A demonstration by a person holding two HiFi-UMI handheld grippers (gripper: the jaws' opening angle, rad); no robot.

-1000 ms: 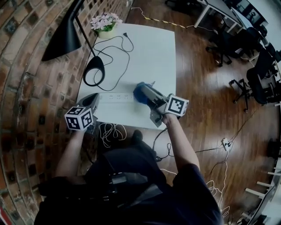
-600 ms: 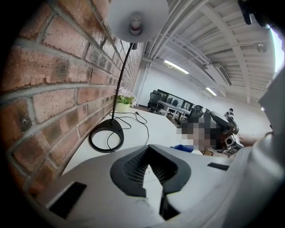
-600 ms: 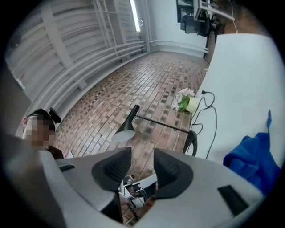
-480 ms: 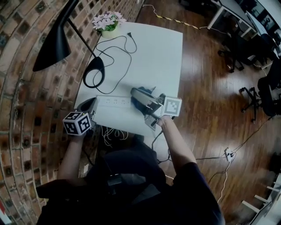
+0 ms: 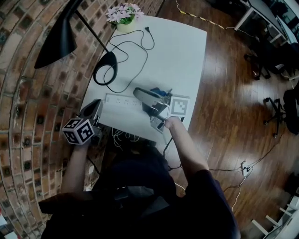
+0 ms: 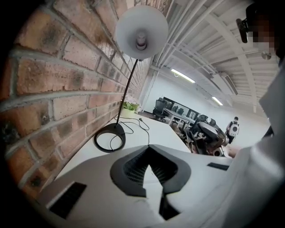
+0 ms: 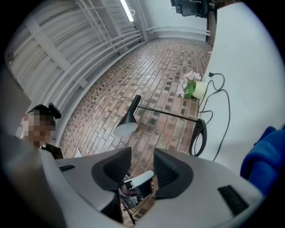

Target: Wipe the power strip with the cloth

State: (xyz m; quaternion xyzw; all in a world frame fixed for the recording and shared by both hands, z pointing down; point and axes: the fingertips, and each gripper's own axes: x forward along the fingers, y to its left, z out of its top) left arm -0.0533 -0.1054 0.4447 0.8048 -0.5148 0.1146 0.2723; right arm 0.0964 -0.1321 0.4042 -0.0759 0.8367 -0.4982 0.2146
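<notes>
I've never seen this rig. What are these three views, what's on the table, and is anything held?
No robot: a person holds a two-jaw claw in each hand. The head view looks down from the person's head; the other two cameras ride on the claws. On the white table are a black lamp, potted flowers and a power strip. The left claw is shut and empty. The right claw has its jaws apart with nothing gripped; the blue cloth shows beside it.
</notes>
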